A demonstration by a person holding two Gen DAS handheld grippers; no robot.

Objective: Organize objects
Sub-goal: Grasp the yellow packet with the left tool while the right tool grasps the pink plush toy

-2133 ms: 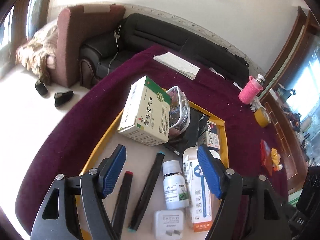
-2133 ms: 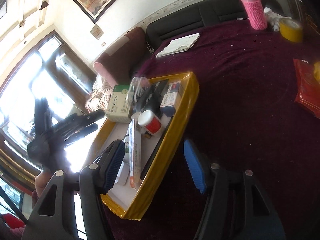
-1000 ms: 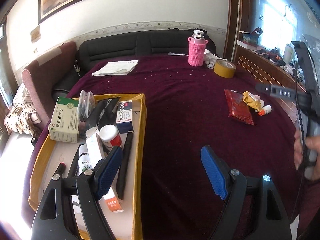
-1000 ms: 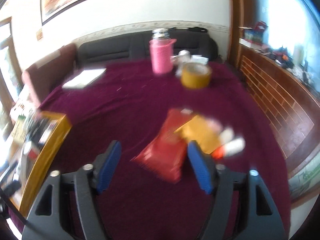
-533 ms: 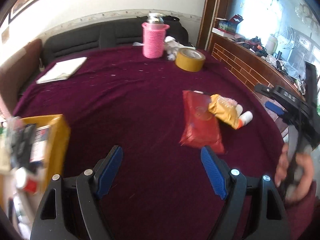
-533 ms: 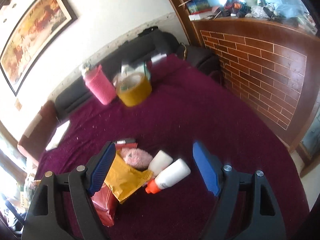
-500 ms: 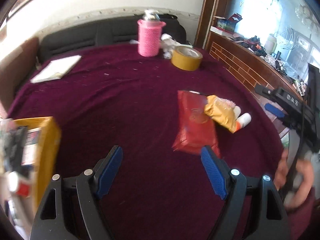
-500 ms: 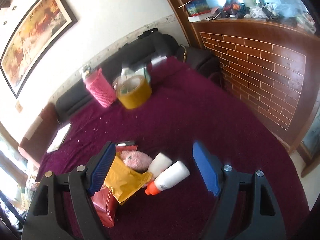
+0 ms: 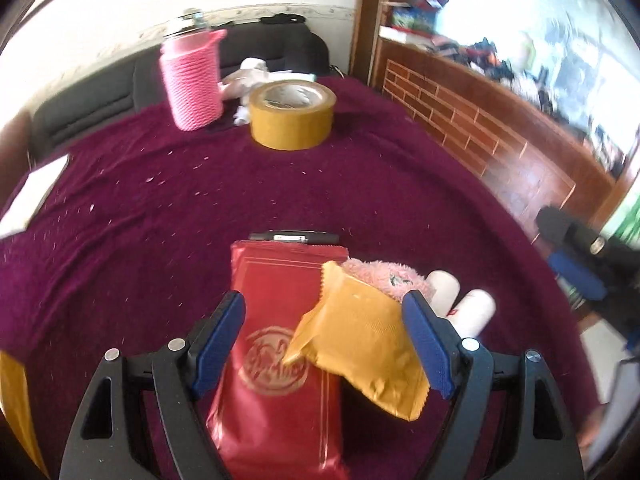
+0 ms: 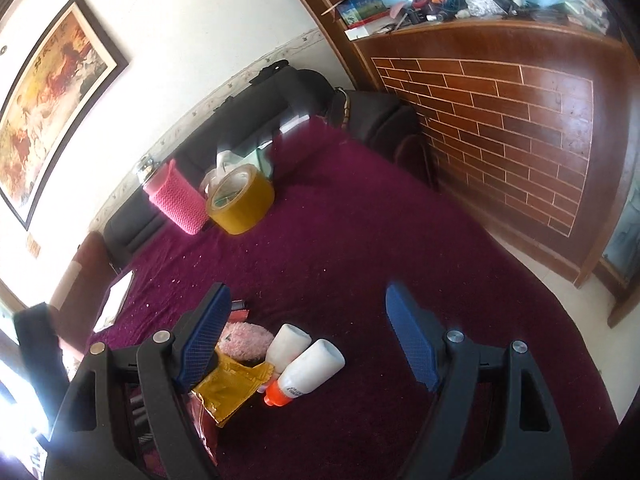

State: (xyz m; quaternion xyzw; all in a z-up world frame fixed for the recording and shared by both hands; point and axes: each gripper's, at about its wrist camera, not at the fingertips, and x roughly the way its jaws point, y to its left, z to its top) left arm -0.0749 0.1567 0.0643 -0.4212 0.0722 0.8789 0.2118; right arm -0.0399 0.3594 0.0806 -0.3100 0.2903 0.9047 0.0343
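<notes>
Since the earlier frame my left claw (image 9: 322,344) had swung from the tray to the red packet (image 9: 276,344), spread and empty astride its lengthwise axis, nearer than my right.

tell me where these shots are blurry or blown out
Left wrist view: the right side is motion-smeared, so the window shelf clutter is unreadable; the red packet and yellow packet stay fairly crisp. Right wrist view: sharp overall, but daylight blows out the lower left corner. Both views bend straight lines, fisheye-style.
</notes>
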